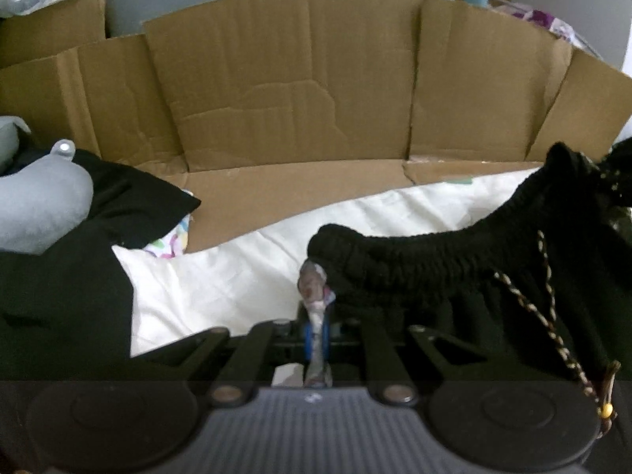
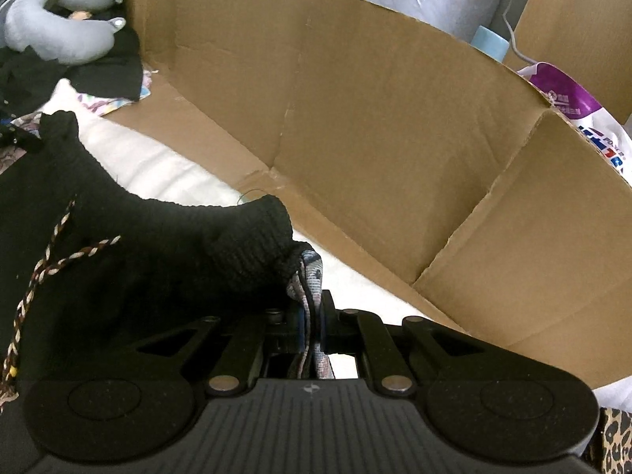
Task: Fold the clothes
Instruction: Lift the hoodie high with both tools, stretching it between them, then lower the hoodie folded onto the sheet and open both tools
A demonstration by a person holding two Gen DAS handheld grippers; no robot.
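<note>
1. Waistband of the black garment, ribbed elastic with a braided drawstring, is stretched between both tools, one end in each.
2. Left gripper: fingers clenched on the waistband's left end, fabric bunched right at the tips.
3. Right gripper: fingers clenched on the opposite end of the same waistband, a little black cloth caught between them.
4. Location: garment hangs from the two grips above the white sheet, body of it draping down toward the cameras. Cardboard wall stands behind the sheet; a grey neck pillow and other dark clothes lie off to the left side, well apart from the work.
5. Step, my read: pick-up and spread phase. Garment is lifted by the waist, no fold made yet.
6. Next move calls for: keep both pinches tight, hold the waistband taut and level, then lay the garment flat on the sheet before any fold.
7. Watch the drawstring: it dangles loose and could get trapped inside a fold.
</note>
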